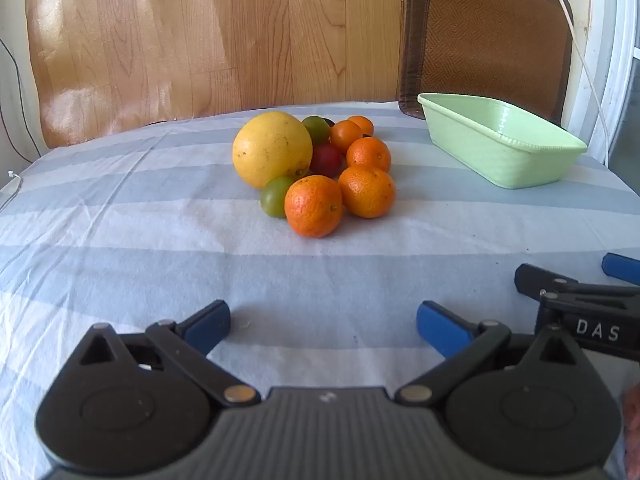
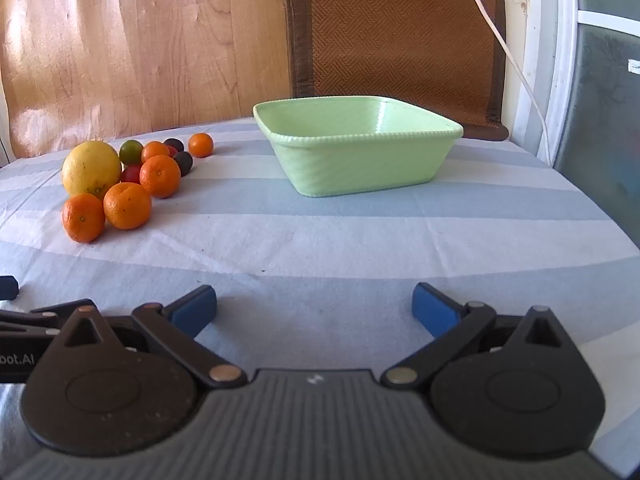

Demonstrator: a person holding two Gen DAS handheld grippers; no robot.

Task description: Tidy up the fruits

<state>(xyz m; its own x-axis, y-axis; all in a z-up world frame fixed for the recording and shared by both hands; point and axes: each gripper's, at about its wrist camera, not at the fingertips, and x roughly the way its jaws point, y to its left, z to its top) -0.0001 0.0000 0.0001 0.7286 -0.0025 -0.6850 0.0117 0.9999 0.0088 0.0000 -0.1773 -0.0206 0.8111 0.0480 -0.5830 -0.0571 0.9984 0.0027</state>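
Observation:
A pile of fruit lies on the striped cloth: a big yellow grapefruit (image 1: 272,149), several mandarins (image 1: 314,206), green (image 1: 275,197) and red (image 1: 326,159) small fruits. In the right wrist view the pile sits at the left, with the grapefruit (image 2: 91,168) and mandarins (image 2: 127,205). A pale green basket (image 1: 500,146) stands empty at the right; it also shows in the right wrist view (image 2: 360,148). My left gripper (image 1: 323,322) is open and empty, well short of the pile. My right gripper (image 2: 314,306) is open and empty, short of the basket.
A striped blue-white cloth (image 1: 160,220) covers the table. A wood-grain panel (image 1: 180,40) and a brown woven chair back (image 2: 400,32) stand behind it. A white cord (image 2: 500,48) hangs at the right. The right gripper's body (image 1: 580,300) shows in the left wrist view.

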